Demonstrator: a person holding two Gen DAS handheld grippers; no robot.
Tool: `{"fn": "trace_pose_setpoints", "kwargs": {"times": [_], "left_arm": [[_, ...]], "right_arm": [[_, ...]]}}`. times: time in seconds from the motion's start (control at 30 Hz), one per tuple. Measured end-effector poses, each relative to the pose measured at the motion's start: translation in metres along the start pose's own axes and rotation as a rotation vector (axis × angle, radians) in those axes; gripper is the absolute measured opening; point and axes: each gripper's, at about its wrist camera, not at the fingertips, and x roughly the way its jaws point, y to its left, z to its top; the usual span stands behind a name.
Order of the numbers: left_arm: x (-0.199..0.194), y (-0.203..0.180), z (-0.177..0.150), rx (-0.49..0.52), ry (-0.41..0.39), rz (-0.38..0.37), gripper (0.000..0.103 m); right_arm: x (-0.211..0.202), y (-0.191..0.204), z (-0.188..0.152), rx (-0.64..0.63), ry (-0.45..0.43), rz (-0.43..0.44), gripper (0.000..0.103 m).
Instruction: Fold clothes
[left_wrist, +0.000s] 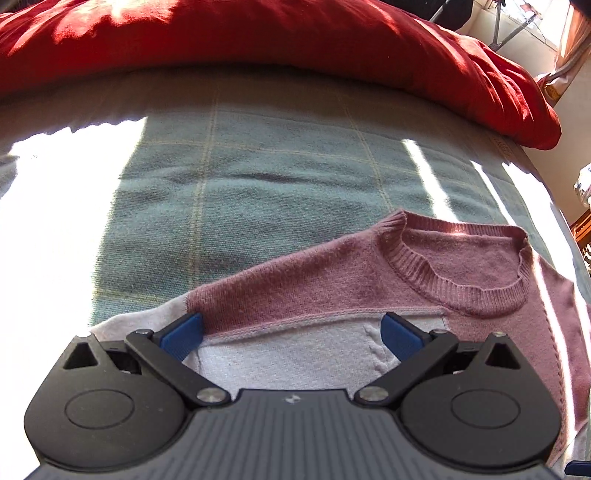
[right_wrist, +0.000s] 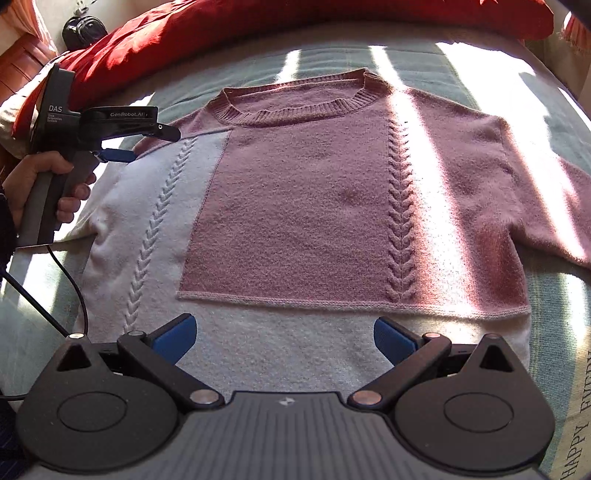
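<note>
A pink and white knit sweater (right_wrist: 295, 192) lies flat, front up, on a green checked blanket (left_wrist: 258, 177), neckline away from me. My right gripper (right_wrist: 284, 336) hovers open over the white hem band, nothing between its blue pads. My left gripper (left_wrist: 291, 332) is open over the sweater (left_wrist: 332, 280) at its left shoulder, where pink meets the white sleeve. In the right wrist view the left gripper (right_wrist: 122, 146) shows from the side at the sweater's left shoulder, held by a hand (right_wrist: 37, 181). The right sleeve (right_wrist: 546, 192) spreads outward.
A red duvet (left_wrist: 295, 40) is bunched along the far side of the bed. Strong sun stripes cross the blanket and sweater. A black cable (right_wrist: 70, 291) trails from the left gripper's handle. A dark bag (right_wrist: 83, 31) sits far left beyond the duvet.
</note>
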Motion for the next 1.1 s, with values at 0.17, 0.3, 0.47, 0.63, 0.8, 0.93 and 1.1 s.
{"fn": "trace_pose_setpoints", "kwargs": {"times": [0.17,0.3,0.47,0.63,0.8,0.93,1.1], "left_arm": [[-0.002,-0.002,0.017,0.025,-0.036,0.0,0.102],[-0.019,0.007,0.016,-0.016,-0.019,-0.009,0.102],[-0.028,0.016,0.006,-0.009,0.049,0.053,0.102],[-0.02,0.024,0.004,-0.017,0.082,0.061,0.102],[-0.009,0.027,0.002,-0.019,0.097,0.063,0.102],[-0.007,0.023,0.002,0.02,0.096,0.074,0.102],[-0.012,0.022,0.005,0.026,0.089,0.054,0.102]], "right_arm": [[0.008,0.006,0.009,0.028,0.008,-0.009,0.103],[0.008,0.014,0.015,0.023,0.002,-0.001,0.103],[0.008,0.021,0.022,0.036,-0.008,0.016,0.103],[0.019,0.024,0.025,0.08,0.008,0.033,0.103],[0.043,0.026,0.019,0.096,0.068,0.012,0.103],[0.05,0.029,0.016,0.086,0.073,-0.012,0.103],[0.054,0.035,0.016,0.076,0.086,-0.05,0.103]]}}
